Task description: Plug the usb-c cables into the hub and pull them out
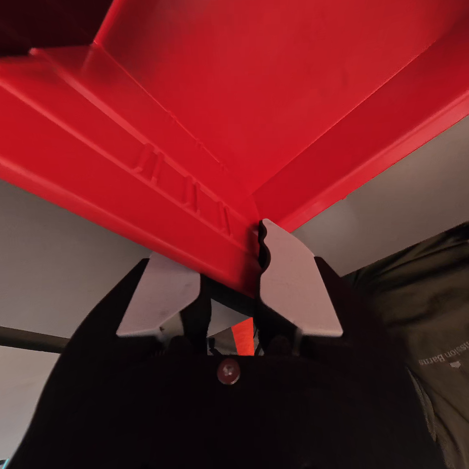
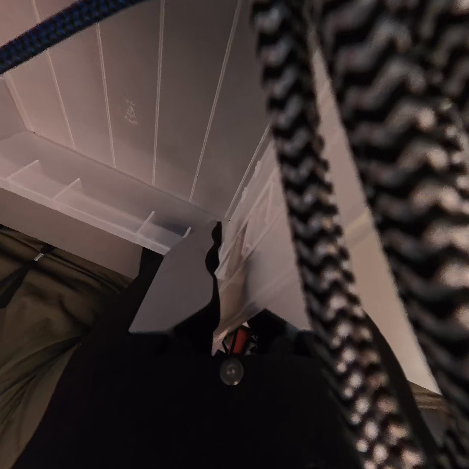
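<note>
My left gripper (image 1: 228, 261) is shut on the rim of a red plastic bin (image 1: 228, 88) near its corner; the bin fills the upper part of the left wrist view, seen from below. My right gripper (image 2: 228, 256) is shut on the corner wall of a clear plastic bin (image 2: 157, 106); one finger (image 2: 177, 286) shows and the other is hidden behind the wall. Two black-and-white braided cables (image 2: 317, 228) hang blurred and close to the right camera. A blue-black braided cable (image 2: 50, 28) crosses the top left. No hub is in view.
A person's olive jacket shows at the right of the left wrist view (image 1: 418, 330) and at the lower left of the right wrist view (image 2: 45, 317). A pale surface (image 1: 50, 241) lies behind the red bin.
</note>
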Tool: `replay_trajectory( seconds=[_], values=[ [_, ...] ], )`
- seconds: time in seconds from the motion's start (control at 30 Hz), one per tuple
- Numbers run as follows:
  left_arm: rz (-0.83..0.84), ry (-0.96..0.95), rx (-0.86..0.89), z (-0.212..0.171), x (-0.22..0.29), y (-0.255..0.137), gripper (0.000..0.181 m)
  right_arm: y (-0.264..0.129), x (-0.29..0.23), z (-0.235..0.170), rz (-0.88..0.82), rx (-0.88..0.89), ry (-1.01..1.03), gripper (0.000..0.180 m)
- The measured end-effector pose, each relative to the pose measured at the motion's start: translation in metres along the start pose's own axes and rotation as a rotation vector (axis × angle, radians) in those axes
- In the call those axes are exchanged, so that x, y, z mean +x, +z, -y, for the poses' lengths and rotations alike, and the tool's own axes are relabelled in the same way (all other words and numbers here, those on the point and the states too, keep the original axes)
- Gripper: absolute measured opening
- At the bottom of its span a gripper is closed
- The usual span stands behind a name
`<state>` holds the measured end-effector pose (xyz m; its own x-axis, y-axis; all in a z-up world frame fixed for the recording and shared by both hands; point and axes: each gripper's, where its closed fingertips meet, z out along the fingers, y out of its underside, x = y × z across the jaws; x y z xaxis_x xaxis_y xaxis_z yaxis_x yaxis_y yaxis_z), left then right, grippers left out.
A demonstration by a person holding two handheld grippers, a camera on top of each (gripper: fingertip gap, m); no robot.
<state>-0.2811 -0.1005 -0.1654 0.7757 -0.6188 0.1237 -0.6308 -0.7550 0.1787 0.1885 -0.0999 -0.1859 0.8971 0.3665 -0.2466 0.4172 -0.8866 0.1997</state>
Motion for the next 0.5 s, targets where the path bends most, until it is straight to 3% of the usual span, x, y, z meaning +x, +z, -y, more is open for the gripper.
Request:
replay_trajectory(
  seconds=[0.03,0.13,0.33,0.5],
  values=[
    [-0.010,0.011,-0.005,-0.002,0.001,0.000,0.036,0.000,-0.004,-0.001,0.032,-0.004,0.009,0.021],
    [-0.010,0.045,-0.006,-0.004,0.002,0.000,0.038,-0.007,-0.012,-0.007,0.111,0.012,0.078,0.026],
    [-0.063,0.062,0.084,0.000,0.012,-0.014,0.060,-0.057,-0.002,-0.013,-0.024,0.270,0.121,0.029],
    [-0.028,0.065,0.204,-0.011,0.008,-0.038,0.063,-0.127,-0.063,0.011,-0.158,0.629,-0.081,0.030]
  ],
)
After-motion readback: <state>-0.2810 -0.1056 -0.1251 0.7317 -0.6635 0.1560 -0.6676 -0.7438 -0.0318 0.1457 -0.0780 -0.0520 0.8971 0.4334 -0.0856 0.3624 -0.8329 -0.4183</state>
